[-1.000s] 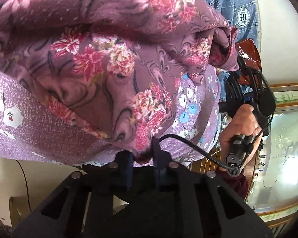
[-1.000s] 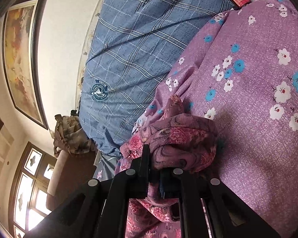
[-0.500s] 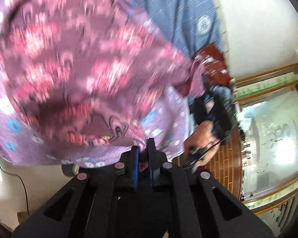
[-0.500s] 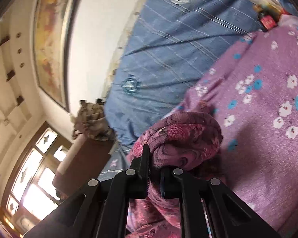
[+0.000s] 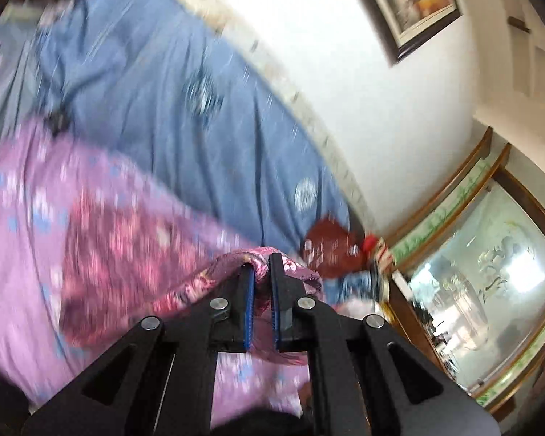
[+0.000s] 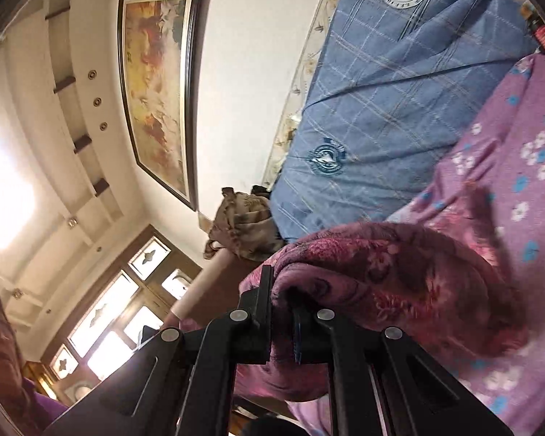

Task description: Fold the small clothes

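A small purple garment with a red and pink flower print (image 5: 134, 254) hangs stretched between my two grippers above the bed. My left gripper (image 5: 261, 265) is shut on one edge of it, with cloth bunched between the blue pads. My right gripper (image 6: 281, 283) is shut on another edge of the same garment (image 6: 399, 272), which drapes to the right over the sheet. The left wrist view is blurred by motion.
The bed has a lilac sheet with small white and blue flowers (image 6: 527, 189) and a blue checked quilt (image 6: 399, 91) behind it. A framed painting (image 6: 156, 83) hangs on the white wall. A brown bundle (image 6: 243, 225) lies at the bed's end. Red objects (image 5: 327, 250) sit by a glass cabinet (image 5: 490, 272).
Both grippers have swung upward with the garment. It no longer fills the left wrist view; it hangs lower and stretched out. The wall, painting and ceiling have come into view.
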A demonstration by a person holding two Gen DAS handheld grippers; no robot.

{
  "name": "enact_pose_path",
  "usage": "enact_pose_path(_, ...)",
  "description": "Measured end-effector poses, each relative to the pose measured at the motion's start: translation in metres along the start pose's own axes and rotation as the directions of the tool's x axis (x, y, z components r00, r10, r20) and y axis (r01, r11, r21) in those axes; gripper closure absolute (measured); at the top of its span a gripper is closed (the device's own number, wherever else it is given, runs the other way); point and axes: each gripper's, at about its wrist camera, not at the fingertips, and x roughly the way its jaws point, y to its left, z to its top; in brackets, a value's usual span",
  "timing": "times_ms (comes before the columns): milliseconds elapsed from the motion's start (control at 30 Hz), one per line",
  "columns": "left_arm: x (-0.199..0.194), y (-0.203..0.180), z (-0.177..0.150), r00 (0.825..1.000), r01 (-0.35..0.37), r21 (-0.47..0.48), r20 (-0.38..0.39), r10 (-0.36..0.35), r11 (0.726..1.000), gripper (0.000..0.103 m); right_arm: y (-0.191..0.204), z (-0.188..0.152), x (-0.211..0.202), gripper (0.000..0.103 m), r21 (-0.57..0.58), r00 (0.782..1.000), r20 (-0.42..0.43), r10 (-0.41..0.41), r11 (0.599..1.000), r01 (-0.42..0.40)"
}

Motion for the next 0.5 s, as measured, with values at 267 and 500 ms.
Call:
enact_pose_path(267,0.079,0.090,0.087,0.986,-0.157,-0.086,0.049,0.162,0.984,0.097,-0.066,0.039,0.078,0.092,0.170,0.978,0.031,-0.208,0.965,0.200)
enact_pose_path(500,0.173,0.222,0.073,0.940,-0.340,-0.250,-0.095,0.326,0.907,0.096,-0.152,0.053,0.108,0.040,0.289,0.853,0.020,-0.522,0.820,0.495)
